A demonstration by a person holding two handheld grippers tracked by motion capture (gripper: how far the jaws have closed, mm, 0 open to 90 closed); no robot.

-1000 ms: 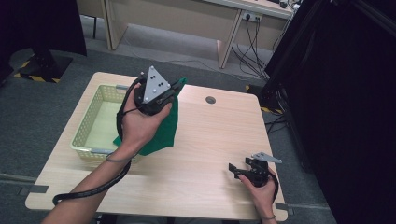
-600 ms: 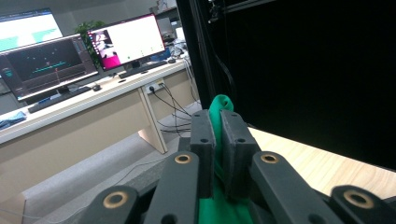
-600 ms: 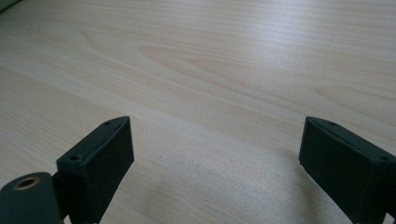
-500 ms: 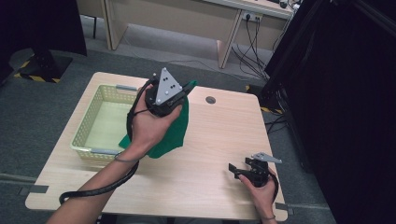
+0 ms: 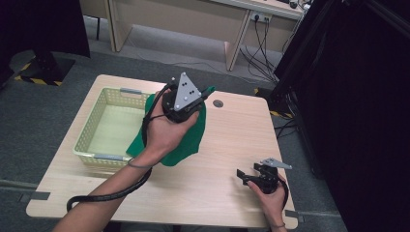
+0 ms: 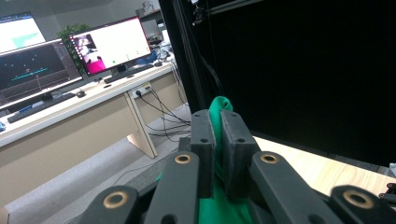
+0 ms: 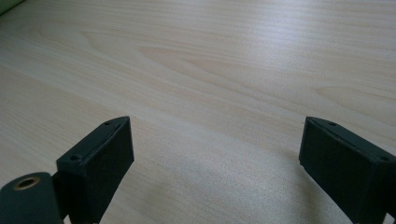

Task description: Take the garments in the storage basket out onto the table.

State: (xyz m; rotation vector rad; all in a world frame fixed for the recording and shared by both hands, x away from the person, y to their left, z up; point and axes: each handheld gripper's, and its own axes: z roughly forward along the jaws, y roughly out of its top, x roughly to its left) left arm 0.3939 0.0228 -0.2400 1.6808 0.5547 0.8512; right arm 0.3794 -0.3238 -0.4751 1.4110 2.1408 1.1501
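Left gripper [image 6: 217, 140] jaws clamped on green cloth [image 5: 186, 140], raised beside basket [image 5: 87, 140] | right gripper [image 7: 215, 158] jaws wide apart, empty, over desk [image 5: 217, 159]

Left gripper [image 5: 205, 93] raised above the table at centre-left, pointing far and slightly up, jaws clamped tight on green cloth [image 6: 215, 109]; left forearm enters from near left, cable trailing. Right gripper [image 5: 240, 175] low at near right, pointing left, jaws wide apart.
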